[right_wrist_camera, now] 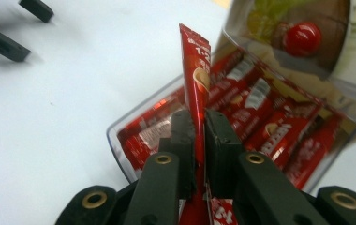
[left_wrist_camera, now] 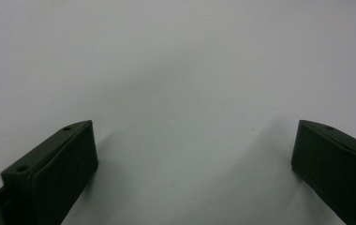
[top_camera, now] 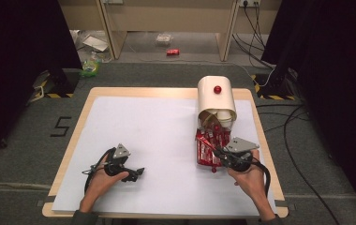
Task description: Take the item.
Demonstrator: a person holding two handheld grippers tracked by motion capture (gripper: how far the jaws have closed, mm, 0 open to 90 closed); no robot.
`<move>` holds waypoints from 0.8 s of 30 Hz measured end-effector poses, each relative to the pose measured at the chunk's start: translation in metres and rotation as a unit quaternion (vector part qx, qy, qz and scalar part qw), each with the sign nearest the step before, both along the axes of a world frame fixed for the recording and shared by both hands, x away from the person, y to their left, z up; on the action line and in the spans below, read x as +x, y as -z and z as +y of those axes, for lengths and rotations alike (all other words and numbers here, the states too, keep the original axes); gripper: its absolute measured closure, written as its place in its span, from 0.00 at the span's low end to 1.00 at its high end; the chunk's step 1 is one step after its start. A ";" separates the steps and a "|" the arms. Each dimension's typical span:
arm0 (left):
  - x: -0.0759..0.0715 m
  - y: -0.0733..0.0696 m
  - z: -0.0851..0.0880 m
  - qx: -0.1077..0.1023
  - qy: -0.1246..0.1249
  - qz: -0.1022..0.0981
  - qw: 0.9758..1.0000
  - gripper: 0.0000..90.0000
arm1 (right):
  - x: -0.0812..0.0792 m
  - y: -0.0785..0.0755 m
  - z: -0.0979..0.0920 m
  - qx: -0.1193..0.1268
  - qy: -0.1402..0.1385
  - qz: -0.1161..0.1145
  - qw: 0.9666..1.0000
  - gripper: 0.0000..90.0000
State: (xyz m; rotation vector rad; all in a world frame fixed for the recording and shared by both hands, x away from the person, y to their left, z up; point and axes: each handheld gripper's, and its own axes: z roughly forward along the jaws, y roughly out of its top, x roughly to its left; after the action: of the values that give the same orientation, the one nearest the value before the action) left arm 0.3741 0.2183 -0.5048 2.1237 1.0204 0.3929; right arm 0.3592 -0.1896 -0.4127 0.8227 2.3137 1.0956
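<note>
Right gripper [right_wrist_camera: 199, 133]: jaws pinched on red sachet [right_wrist_camera: 196, 70], sachet standing upright from jaws, lower end hidden. Just beyond: clear box [right_wrist_camera: 115, 140] of sachets; behind it, cream dispenser [top_camera: 216, 96]. Advice: lift straight, keep pinch firm, clear box rim before swinging. Left gripper [top_camera: 136, 173]: well apart on sheet [left_wrist_camera: 176, 61], jaws spread, empty.

high view looks down from above; right gripper view sits close, sharing the sachet box [top_camera: 209, 149].
</note>
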 end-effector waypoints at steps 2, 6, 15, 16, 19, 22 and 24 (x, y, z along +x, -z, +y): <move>0.000 0.000 0.000 0.002 0.000 0.000 1.000 0.00 | -0.001 -0.001 0.006 0.010 -0.006 -0.006 1.000 0.93; 0.000 0.000 0.000 0.002 0.000 0.000 1.000 0.00 | -0.001 -0.002 0.012 0.013 -0.013 -0.011 1.000 0.92; 0.000 0.000 0.000 0.002 0.000 0.000 1.000 0.00 | 0.006 -0.001 0.038 0.014 -0.039 -0.015 0.999 0.92; 0.000 0.000 0.000 0.002 0.000 0.000 1.000 0.00 | 0.006 -0.001 0.038 0.014 -0.039 -0.015 0.999 0.92; 0.000 0.000 0.000 0.003 0.000 0.000 1.000 0.00 | 0.008 0.000 0.048 0.012 -0.050 -0.018 0.999 0.92; 0.000 0.000 0.000 0.003 -0.001 0.000 1.000 0.00 | 0.009 0.001 0.053 0.009 -0.055 -0.018 0.998 0.92; 0.000 0.000 0.000 0.003 0.000 0.000 1.000 0.00 | 0.010 0.003 0.056 0.009 -0.058 -0.016 0.998 0.92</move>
State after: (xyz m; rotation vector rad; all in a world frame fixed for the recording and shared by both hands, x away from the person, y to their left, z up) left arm 0.3741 0.2178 -0.5048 2.1274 1.0210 0.3972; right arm 0.3695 -0.1340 -0.4153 0.6810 2.3526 1.1717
